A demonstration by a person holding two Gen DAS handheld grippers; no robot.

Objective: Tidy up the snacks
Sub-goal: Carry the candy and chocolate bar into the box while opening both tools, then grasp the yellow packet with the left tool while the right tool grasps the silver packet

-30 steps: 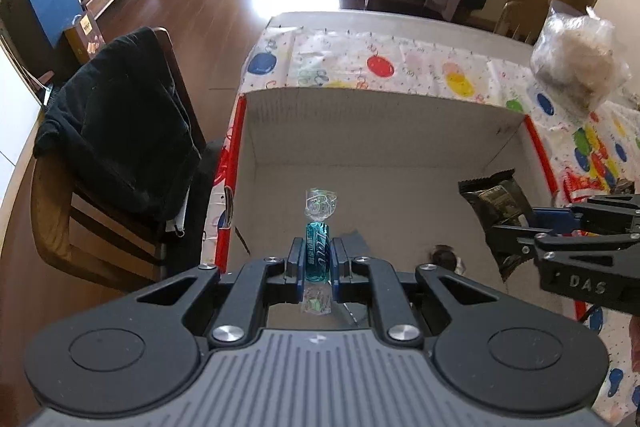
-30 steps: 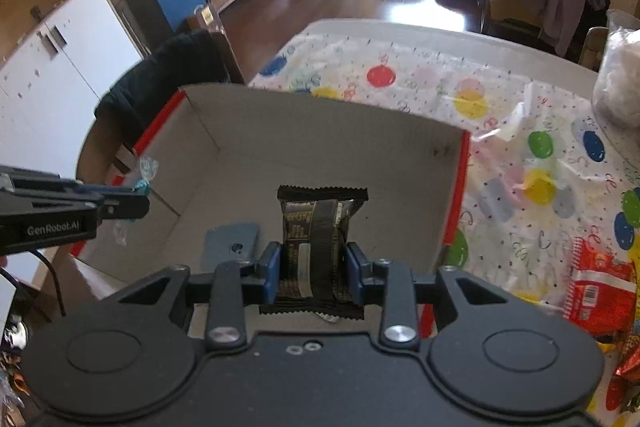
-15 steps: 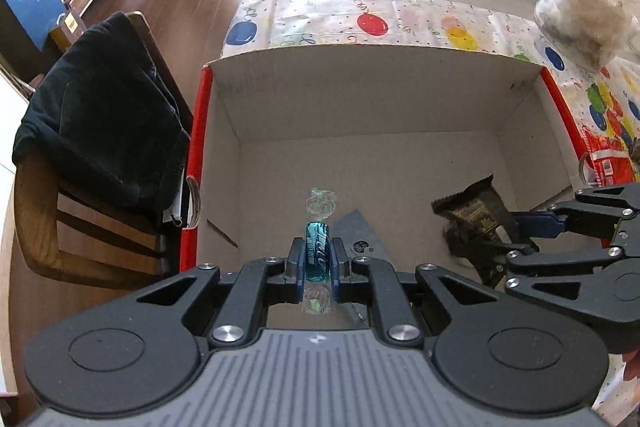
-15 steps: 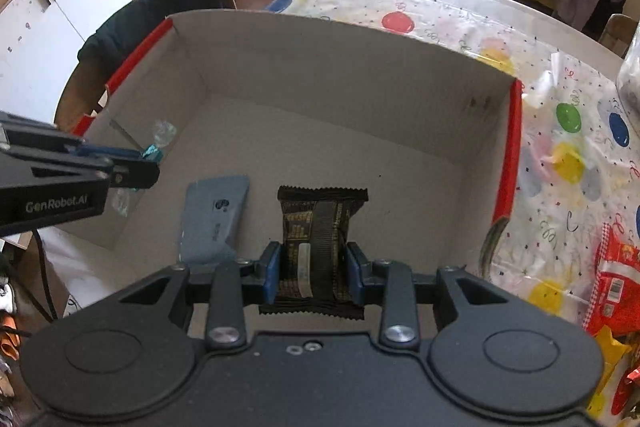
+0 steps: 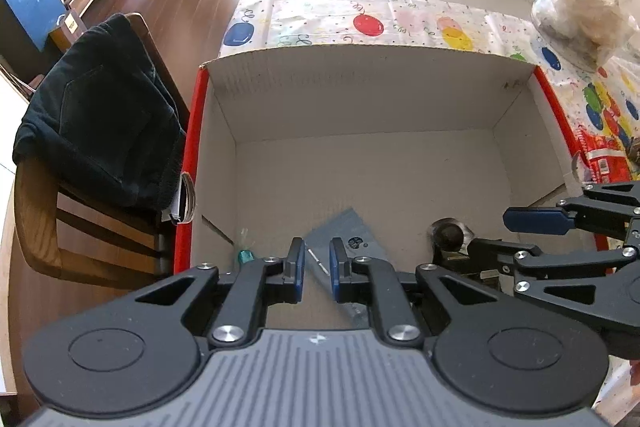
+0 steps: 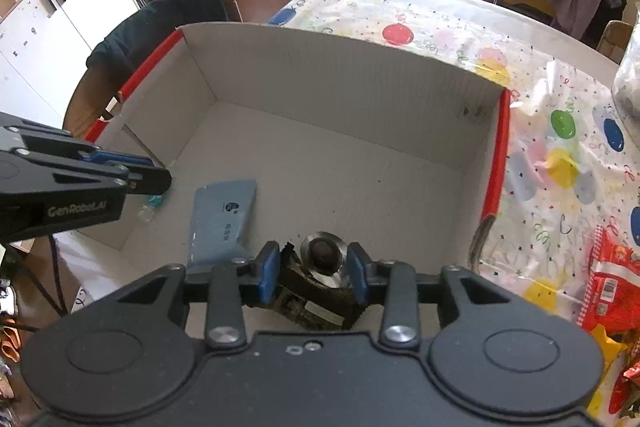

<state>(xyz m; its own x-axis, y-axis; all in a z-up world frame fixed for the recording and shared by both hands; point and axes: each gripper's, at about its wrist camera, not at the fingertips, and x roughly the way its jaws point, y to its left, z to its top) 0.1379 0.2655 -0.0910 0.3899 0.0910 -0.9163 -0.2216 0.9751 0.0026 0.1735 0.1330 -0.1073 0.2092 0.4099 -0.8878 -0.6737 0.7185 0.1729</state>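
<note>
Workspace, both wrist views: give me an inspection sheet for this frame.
Surface: table under a balloon-print cloth.
Job's things: cardboard box holding a teal candy, grey-blue packet, dark wrapper and round dark sweet.
Clutter: red snack bags; clear plastic bag.
Grippers: left gripper open, empty; right gripper open around the wrapper.
Cables: black cable.
Surroundings: chair with dark garment, wooden floor.

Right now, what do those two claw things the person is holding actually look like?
Both are matte black plastic. Each claw, left and right, has two blue flat pads on jointed black linkage arms with silver screws, above two round black discs. The left body is ribbed grey on top; its side reads "GenRobot.AI" in white. A thin black cable hangs beneath it.
</note>
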